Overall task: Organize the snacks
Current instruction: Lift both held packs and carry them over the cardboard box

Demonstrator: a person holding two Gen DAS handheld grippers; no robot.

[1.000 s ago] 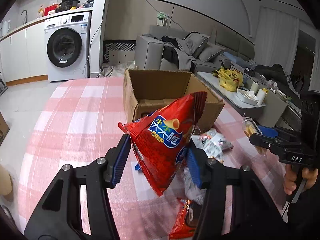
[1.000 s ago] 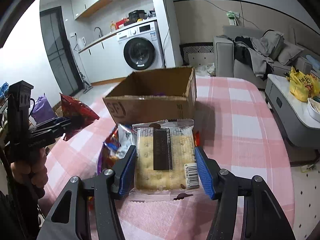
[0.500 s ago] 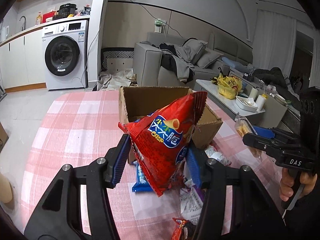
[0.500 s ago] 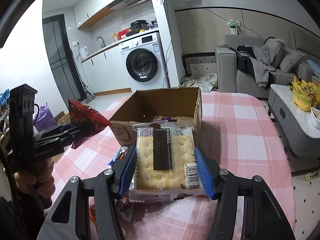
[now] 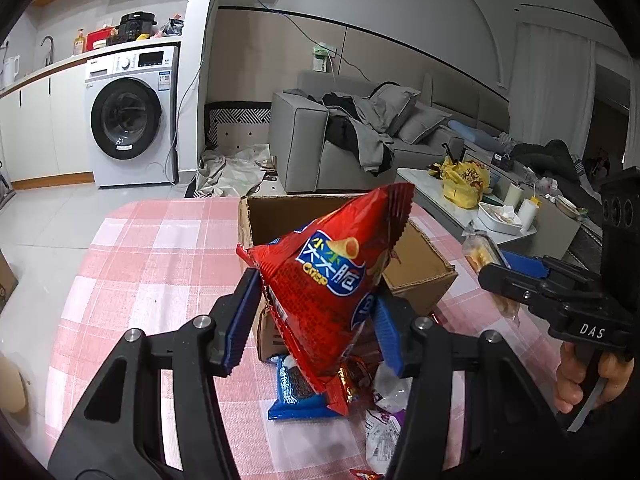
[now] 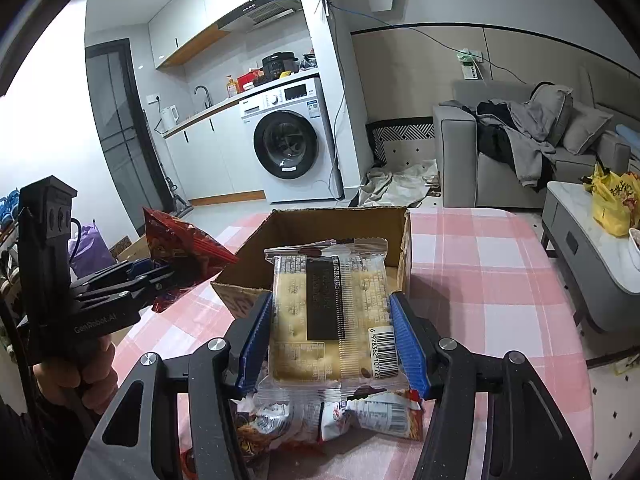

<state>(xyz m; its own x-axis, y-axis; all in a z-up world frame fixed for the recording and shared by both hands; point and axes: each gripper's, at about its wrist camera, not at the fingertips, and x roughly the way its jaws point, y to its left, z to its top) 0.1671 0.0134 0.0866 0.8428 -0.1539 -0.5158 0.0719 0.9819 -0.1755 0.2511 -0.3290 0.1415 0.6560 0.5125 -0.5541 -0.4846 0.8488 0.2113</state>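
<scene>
Living room and kitchenette share one space: grey sofa (image 5: 352, 140) heaped with clothes at the back, white washing machine (image 6: 292, 148) under a counter, low coffee table (image 5: 460, 204) to the right carrying a yellow bag (image 5: 464, 178).

Your work surface is a round table under a pink checked cloth (image 5: 132, 264). An open cardboard box (image 6: 332, 236) stands on it, mouth up, flaps out, straight ahead of both your tools.

Your left gripper (image 5: 316, 328) pinches a red crisp bag (image 5: 332, 280) between its blue pads; the bag stands tilted, its crimped top leaning right, and it is held clear of the cloth, covering the near wall of the box in the left wrist view. From the right wrist view the same bag juts out towards the box's left corner, off to the side of it.

Your right gripper (image 6: 332, 340) clamps a clear cracker packet (image 6: 332, 312), flat face to the camera, barcode at its lower right. It sits in front of the box's near wall, lifted above the table.

Loose snacks lie under both tools, near the box: a blue wrapper (image 5: 296, 392), a white-and-red sachet (image 6: 376, 412), and other crumpled packets you cannot read clearly.

Your hand (image 5: 588, 376) on the right tool's handle shows at the edge of the left wrist view; your other hand (image 6: 76, 372) grips the left tool's handle.
</scene>
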